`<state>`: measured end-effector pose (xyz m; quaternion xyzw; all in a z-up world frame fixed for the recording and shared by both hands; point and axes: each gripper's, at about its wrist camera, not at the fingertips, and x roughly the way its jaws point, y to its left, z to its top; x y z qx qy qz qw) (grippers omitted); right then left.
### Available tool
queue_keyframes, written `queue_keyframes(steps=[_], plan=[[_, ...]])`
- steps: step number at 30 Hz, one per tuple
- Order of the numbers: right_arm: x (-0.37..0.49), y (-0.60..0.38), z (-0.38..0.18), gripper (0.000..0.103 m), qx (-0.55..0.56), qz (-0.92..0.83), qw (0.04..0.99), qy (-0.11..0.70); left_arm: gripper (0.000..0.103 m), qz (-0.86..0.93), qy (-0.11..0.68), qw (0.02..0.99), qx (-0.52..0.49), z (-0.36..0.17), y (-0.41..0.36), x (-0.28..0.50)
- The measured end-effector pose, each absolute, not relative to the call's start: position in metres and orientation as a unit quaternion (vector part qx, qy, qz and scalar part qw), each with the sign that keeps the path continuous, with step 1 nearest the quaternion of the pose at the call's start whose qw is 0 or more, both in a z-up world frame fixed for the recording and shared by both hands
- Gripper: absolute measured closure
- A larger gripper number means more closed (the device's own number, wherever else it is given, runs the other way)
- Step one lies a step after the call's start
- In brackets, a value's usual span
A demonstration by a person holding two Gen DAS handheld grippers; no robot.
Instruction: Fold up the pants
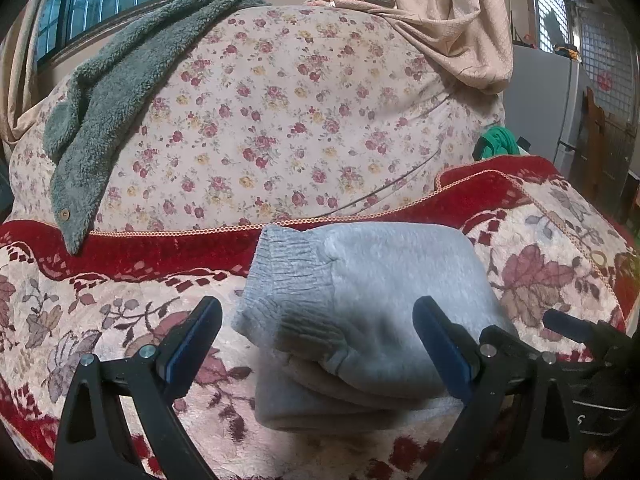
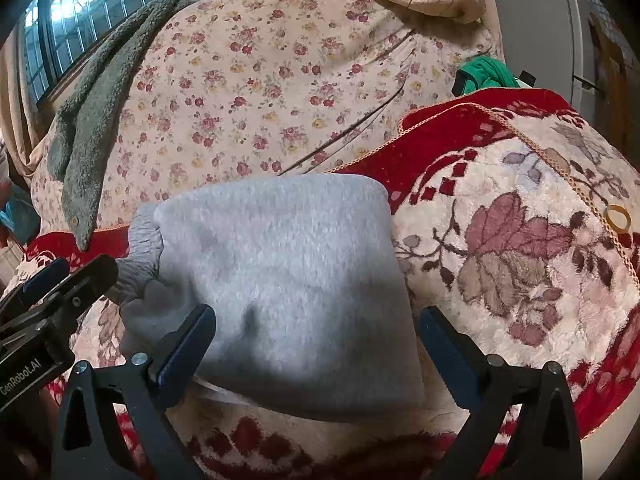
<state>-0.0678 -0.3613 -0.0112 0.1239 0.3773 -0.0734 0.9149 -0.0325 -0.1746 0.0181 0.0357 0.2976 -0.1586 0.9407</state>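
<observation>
My left gripper (image 1: 317, 328) is released, its jaws spread wide and level at the bottom of the frame, holding nothing. My right gripper (image 2: 316, 332) is released too, low over the folded grey pants (image 2: 280, 280), which fill the centre of its frame. The pants lie as a compact bundle on the red floral blanket (image 2: 520, 240). Behind, in the upper left, a grey fleece garment (image 1: 108, 100) rests on the flowered sheet (image 1: 280, 120).

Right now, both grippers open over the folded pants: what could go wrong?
1. The grey sweatpants sit as a loose stack; the ribbed cuff overhangs on the left, so a nudge from the left gripper could unfold it.
2. The right gripper straddles the stack; closing may pinch only the top layer.
3. The plush blanket could snag.
</observation>
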Motion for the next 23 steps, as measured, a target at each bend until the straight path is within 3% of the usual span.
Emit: queue_keyframes(steps=[23], plan=[[-0.0696,-0.3637,-0.0144,0.0,0.132,-0.075,0.913,0.379,0.007,-0.169,0.283,0.943,0.05,0.018,-0.1758,-0.0362]])
